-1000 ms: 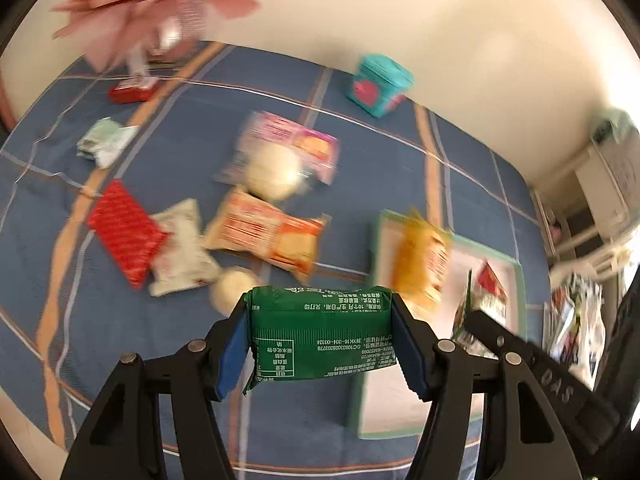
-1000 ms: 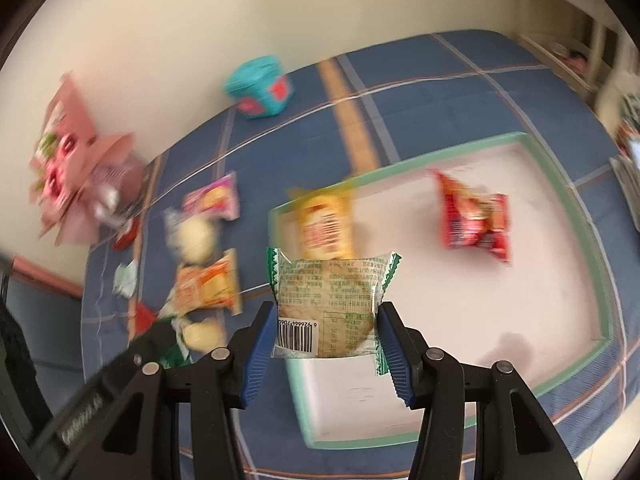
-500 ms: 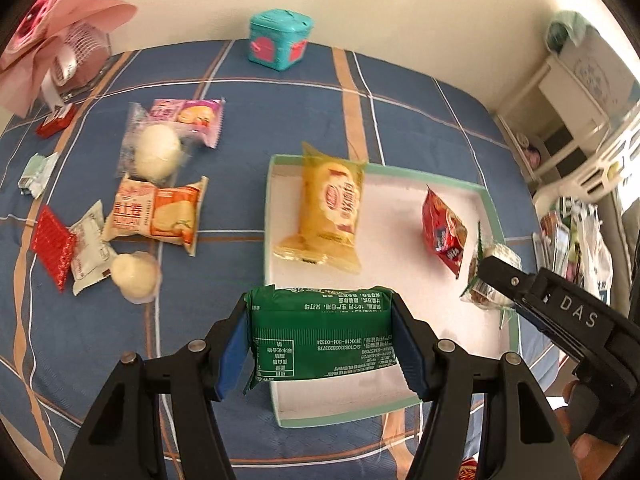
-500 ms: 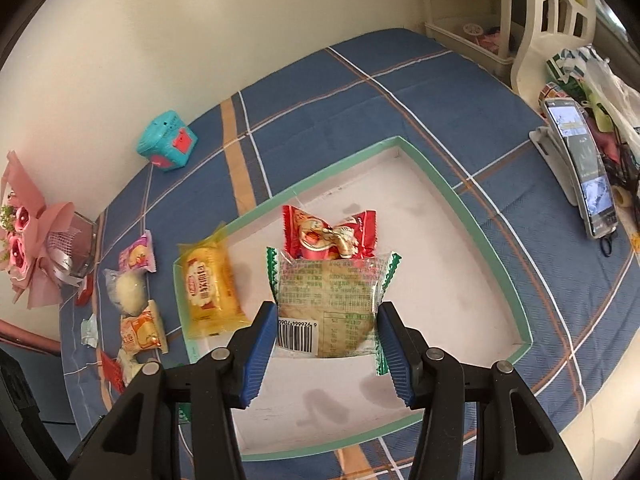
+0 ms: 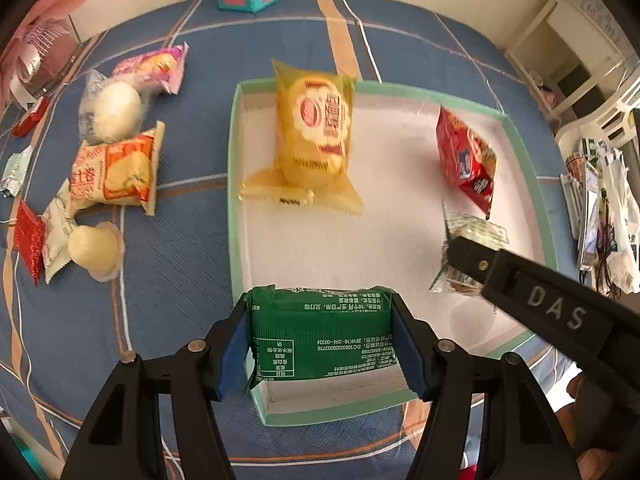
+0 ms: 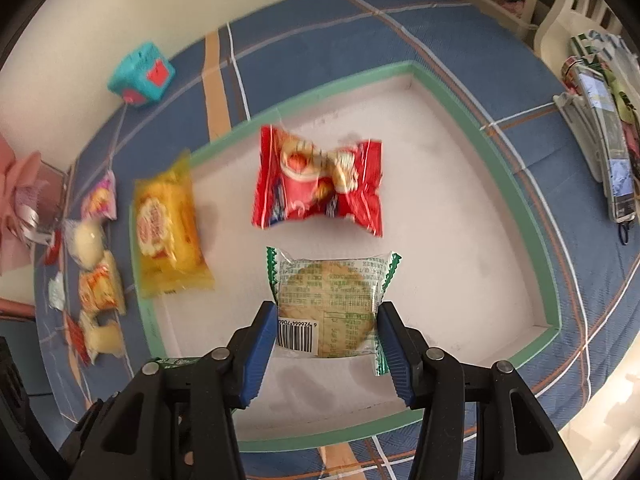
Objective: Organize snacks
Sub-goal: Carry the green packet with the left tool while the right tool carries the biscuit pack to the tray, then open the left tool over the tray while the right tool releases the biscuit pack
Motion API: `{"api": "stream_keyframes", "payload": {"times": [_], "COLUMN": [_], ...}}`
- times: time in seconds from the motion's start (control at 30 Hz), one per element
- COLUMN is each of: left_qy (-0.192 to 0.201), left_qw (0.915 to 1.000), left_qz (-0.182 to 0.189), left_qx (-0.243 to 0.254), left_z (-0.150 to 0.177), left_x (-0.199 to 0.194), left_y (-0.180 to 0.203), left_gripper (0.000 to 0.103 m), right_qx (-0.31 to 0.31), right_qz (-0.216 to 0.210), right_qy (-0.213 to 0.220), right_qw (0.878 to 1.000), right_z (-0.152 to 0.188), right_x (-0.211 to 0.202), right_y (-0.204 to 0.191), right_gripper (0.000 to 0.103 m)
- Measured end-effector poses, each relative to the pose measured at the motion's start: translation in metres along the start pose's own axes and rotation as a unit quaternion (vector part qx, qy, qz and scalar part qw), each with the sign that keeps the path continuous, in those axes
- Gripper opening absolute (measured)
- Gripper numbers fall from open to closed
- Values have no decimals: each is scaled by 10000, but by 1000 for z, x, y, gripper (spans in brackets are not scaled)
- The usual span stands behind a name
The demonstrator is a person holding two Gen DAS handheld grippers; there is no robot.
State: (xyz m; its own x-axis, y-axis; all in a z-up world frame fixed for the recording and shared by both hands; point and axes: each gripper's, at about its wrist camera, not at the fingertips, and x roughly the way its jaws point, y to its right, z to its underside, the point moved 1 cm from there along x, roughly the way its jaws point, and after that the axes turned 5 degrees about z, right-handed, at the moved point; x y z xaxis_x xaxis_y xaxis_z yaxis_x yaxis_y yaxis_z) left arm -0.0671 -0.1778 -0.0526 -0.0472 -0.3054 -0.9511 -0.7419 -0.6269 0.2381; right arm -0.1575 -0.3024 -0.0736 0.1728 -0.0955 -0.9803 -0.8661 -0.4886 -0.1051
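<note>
Here, loose snacks [image 5: 116, 168] lie on the blue plaid cloth [image 5: 168, 272] left of the tray [image 5: 234, 216]. In the tray, a yellow packet [image 5: 316, 136] sits left and a red packet [image 6: 320, 184] right. The left gripper [image 5: 324, 344] has its jaws clamped on a green packet [image 5: 320, 336] over the tray's near rim; the right gripper [image 6: 326, 344], jaws clamped on a clear biscuit packet [image 6: 330, 304], hangs over the tray floor.

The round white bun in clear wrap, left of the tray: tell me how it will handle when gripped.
The round white bun looks soft and puffy, so it would probably squash under firm jaws. Its clear wrap looks glossy and loose, so the pads may slide or catch only film. Its rounded shape might let it roll when nudged on the blue cloth.
</note>
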Motion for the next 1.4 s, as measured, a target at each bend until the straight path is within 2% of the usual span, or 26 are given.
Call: {"api": "stream_keyframes", "payload": {"times": [0.23, 0.47, 0.6, 0.77, 0.9, 1.0, 1.1, 1.23, 1.4], "left_qy": [-181, -205, -349, -379, -381, -286, -84, 190, 480], "left_qw": [9998, 9994, 9993, 9990, 9991, 9994, 9998, 9996, 9972], "left_qz": [-62, -170, -58, -52, 70, 96, 139, 196, -4], "left_qx": [15, 206, 142, 212, 184, 149, 92, -104, -574], "left_z": [5, 8, 7, 6, 5, 3, -1, -6, -11], "left_x": [16, 27, 37, 45, 48, 43, 34, 21, 7], "left_y": [0, 10, 11, 15, 15, 15, 14, 6, -21], "left_gripper": [66, 67, 67, 72, 78, 80, 92, 95, 99], "right_qx": [-98, -107, -98, -19, -22, 87, 187, 351, 401], "right_qz": [83, 96, 119, 58, 38, 15, 55, 23, 38], "right_qy": [-230, -215, -221, -166, -56, 139, 369, 521, 582], "right_qw": [9997, 9997, 9996, 9998, 10000, 9999, 9991, 9980, 9975], "right_z": [8, 14, 11, 5, 0, -3, -8, -12, -10], "right_x": [13, 13, 14, 17, 11, 0, -13, -21, -25], "right_y": [-4, -4, -7, -7, -5, -2, 3, 10, 12], "right_gripper": [55, 58, 62, 69, 71, 71, 71, 71, 71]}}
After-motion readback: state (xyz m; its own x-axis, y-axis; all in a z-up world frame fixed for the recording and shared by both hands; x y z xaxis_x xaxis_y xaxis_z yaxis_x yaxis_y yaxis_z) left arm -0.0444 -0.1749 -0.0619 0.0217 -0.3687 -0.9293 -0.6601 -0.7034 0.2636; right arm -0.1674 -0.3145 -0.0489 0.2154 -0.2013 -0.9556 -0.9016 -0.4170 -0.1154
